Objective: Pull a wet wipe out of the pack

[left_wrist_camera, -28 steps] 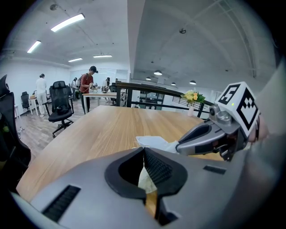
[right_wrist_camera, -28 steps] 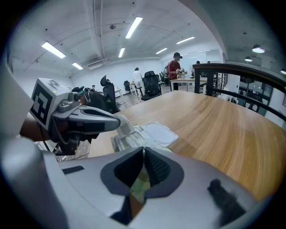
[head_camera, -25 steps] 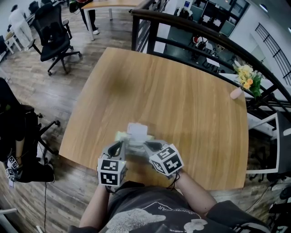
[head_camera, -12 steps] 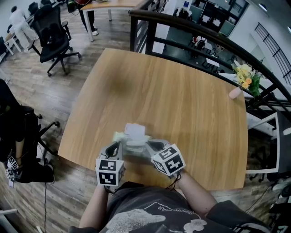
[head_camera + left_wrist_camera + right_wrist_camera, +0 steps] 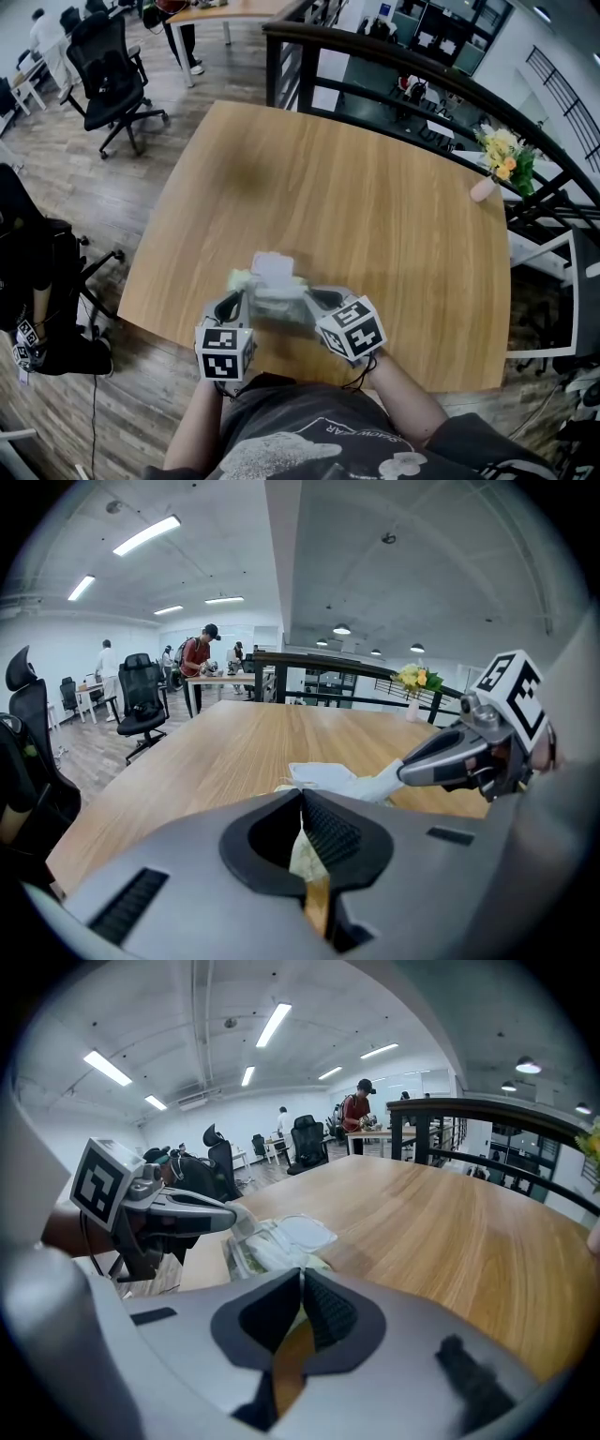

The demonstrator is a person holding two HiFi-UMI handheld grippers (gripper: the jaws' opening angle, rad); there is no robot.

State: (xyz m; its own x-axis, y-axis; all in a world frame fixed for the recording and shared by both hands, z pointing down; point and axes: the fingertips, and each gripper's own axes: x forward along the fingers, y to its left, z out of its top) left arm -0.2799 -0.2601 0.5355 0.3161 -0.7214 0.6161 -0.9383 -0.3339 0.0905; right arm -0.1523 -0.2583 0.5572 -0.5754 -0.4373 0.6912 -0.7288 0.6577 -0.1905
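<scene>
The wet wipe pack (image 5: 270,292), pale green and white, is held between my two grippers over the table's near edge. Its white lid flap (image 5: 273,266) stands open on top. My left gripper (image 5: 238,303) is shut on the pack's left end, and pale green wrapper shows between its jaws in the left gripper view. My right gripper (image 5: 313,300) is shut on the pack's right end. From the right gripper view the pack (image 5: 266,1244) lies just past the jaws, with my left gripper (image 5: 231,1216) pinching its far end. In the left gripper view, my right gripper (image 5: 407,768) grips a whitish end beside the lid flap (image 5: 323,774).
The wooden table (image 5: 375,206) stretches ahead of the pack. A small vase of yellow flowers (image 5: 499,161) stands at its far right corner. A black railing (image 5: 394,66) runs behind the table. Office chairs (image 5: 108,70) and people are at the far left.
Both grippers and the pack have drifted slightly nearer to me and a little left. The hold on both ends is unchanged.
</scene>
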